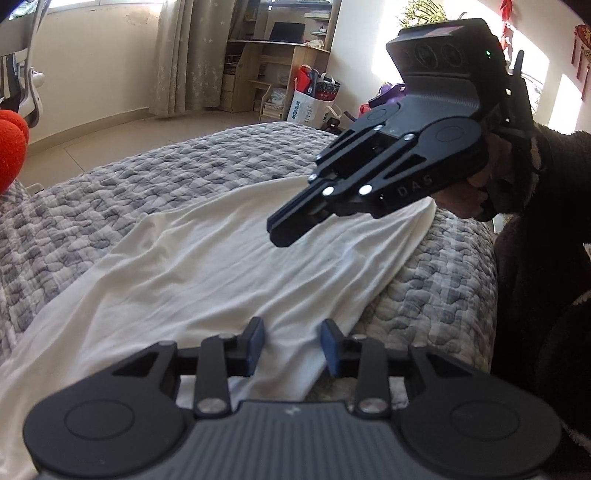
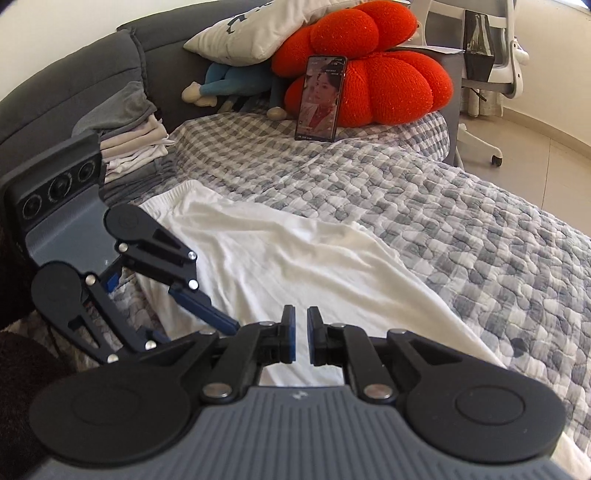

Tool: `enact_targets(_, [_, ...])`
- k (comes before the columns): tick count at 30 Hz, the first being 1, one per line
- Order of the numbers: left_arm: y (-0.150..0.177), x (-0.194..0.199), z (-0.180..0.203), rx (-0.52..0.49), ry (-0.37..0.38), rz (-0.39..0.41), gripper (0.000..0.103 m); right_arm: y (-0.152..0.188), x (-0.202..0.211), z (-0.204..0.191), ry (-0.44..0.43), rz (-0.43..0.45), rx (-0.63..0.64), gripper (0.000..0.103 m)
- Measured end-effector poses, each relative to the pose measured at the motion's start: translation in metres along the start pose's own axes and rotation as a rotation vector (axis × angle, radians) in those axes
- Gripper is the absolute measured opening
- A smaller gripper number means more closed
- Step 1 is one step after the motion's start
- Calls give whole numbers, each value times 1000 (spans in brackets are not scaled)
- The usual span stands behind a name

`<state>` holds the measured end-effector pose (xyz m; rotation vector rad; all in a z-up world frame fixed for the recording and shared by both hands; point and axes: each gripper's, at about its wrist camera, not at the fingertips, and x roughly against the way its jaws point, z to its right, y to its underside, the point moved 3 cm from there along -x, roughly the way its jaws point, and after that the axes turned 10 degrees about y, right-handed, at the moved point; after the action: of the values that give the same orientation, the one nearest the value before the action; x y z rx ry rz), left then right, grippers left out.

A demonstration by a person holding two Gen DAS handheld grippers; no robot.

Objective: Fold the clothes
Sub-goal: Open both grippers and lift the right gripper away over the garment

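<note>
A white garment [image 1: 207, 266] lies spread and wrinkled on the grey checked bedspread [image 1: 184, 166]. It also shows in the right wrist view [image 2: 295, 258]. My left gripper [image 1: 291, 345] hovers over the garment's near edge with its jaws apart and nothing between them; it also shows in the right wrist view [image 2: 207, 325]. My right gripper [image 2: 301, 338] hangs above the garment with its jaws nearly together, a thin gap between the pads, holding nothing. In the left wrist view the right gripper [image 1: 284, 230] is raised over the garment's far end.
A stack of folded clothes [image 2: 129, 147] sits by the grey headboard. A phone [image 2: 319, 98] leans on a red cushion [image 2: 369, 74], with a white pillow [image 2: 255, 29] and a blue plush toy [image 2: 236, 85]. An office chair [image 2: 495, 55], shelves [image 1: 277, 55] and bags [image 1: 314, 99] stand beyond the bed.
</note>
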<state>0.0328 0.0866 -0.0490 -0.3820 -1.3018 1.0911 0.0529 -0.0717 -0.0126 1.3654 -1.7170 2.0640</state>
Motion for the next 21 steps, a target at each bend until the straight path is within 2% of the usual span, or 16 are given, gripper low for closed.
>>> enact_targets(2, [9, 4, 2, 43, 26, 44, 35, -7, -12, -3, -9, 1, -2, 12])
enact_targets(5, [19, 5, 6, 57, 31, 96, 35, -17, -33, -11, -14, -13, 3, 12])
enact_targets(9, [21, 4, 9, 49, 27, 112, 35, -29, -67, -19, -10, -33, 14, 12])
enact_targets(15, [26, 3, 13, 53, 35, 141, 35, -60, -101, -14, 17, -10, -3, 12])
enact_targets(18, [26, 3, 14, 57, 34, 146, 35, -73, -114, -10, 60, -11, -11, 14])
enact_targets(21, [23, 6, 14, 66, 35, 146, 35, -81, -111, -5, 49, -13, -41, 14])
